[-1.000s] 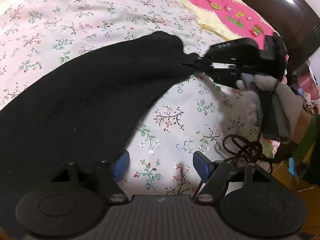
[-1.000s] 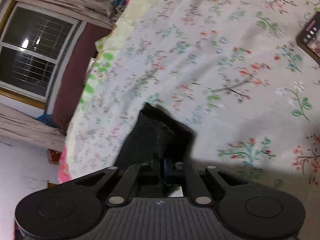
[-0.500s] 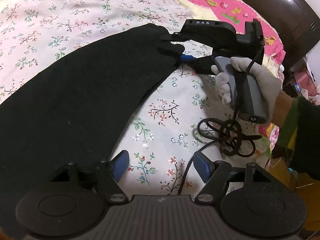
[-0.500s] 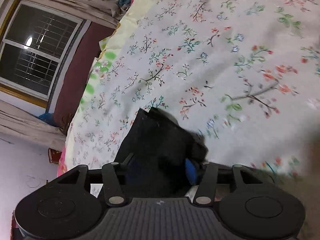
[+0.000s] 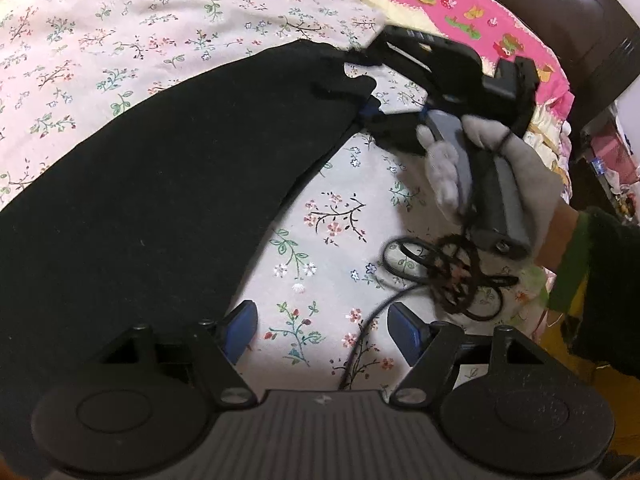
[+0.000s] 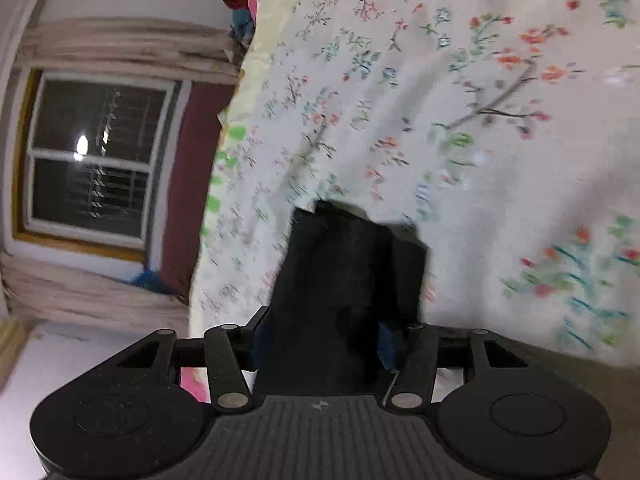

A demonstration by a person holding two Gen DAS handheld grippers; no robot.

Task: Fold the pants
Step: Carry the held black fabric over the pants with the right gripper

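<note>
Pants [image 5: 168, 168] lie flat on the bed [image 5: 320, 240] — our right gripper [image 5: 362, 88] has just spread its fingers off the far end; left gripper [image 5: 320, 330], fingers apart, holds nothing. Next, regrasp for the fold.

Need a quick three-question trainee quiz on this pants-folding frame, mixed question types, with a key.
1. True or false: the left gripper grips the black pants.
2. What sits between the right gripper's jaws? A) cable B) pants fabric C) nothing
3. Fill in: the pants lie on a ___ bedsheet.

Key: 1 false, the left gripper's jaws stand open over bare sheet. 2 B; those jaws have just been opening. 3 floral.
</note>
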